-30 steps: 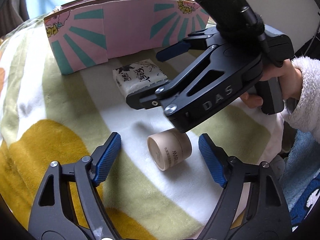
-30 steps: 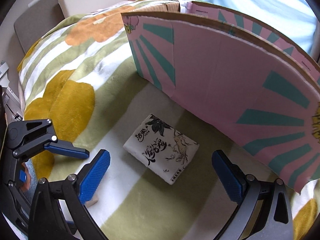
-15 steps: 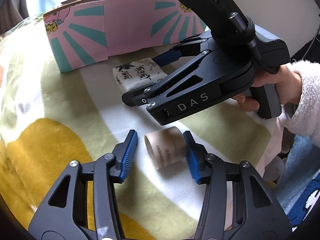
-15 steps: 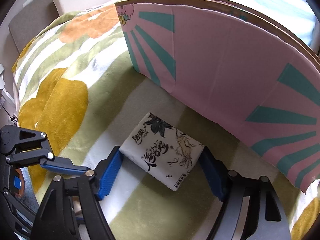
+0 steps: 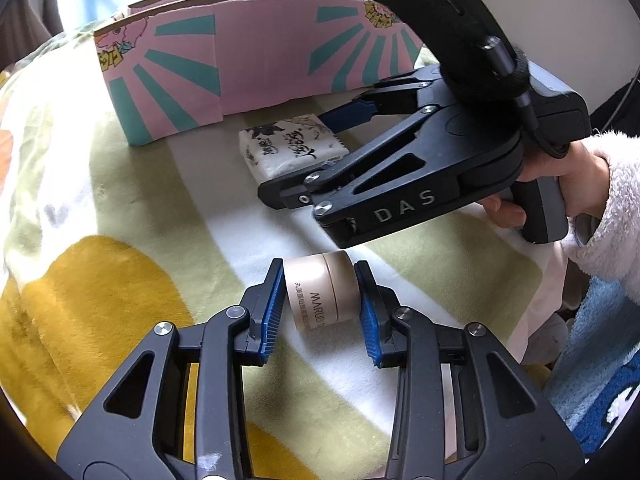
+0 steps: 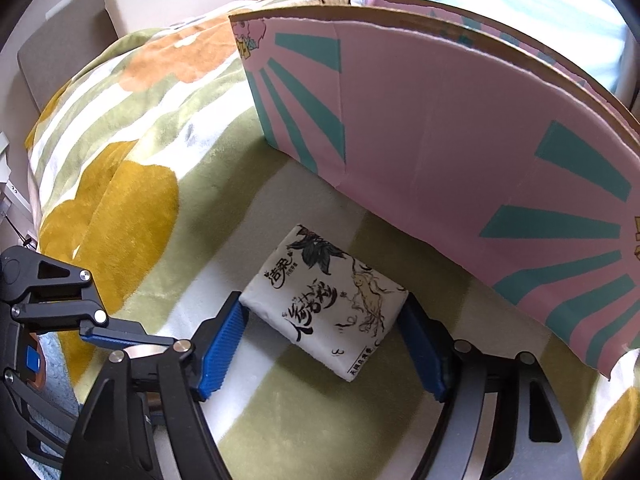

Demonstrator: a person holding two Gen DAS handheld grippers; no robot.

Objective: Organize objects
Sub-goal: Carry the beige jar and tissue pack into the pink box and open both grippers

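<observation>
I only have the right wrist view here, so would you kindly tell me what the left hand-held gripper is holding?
Observer: The left hand-held gripper is shut on a beige cosmetic jar lying on its side, one blue pad against each end.
Operator: Thank you. Is there any print on that jar?
Observer: Yes, its side reads MARUBI, with smaller characters beside it.
Operator: And how does my gripper look from over there?
Observer: The right hand-held gripper shows a DAS mark on its body, and a hand in a fluffy white sleeve holds its handle, with the tissue pack between its pads.
</observation>
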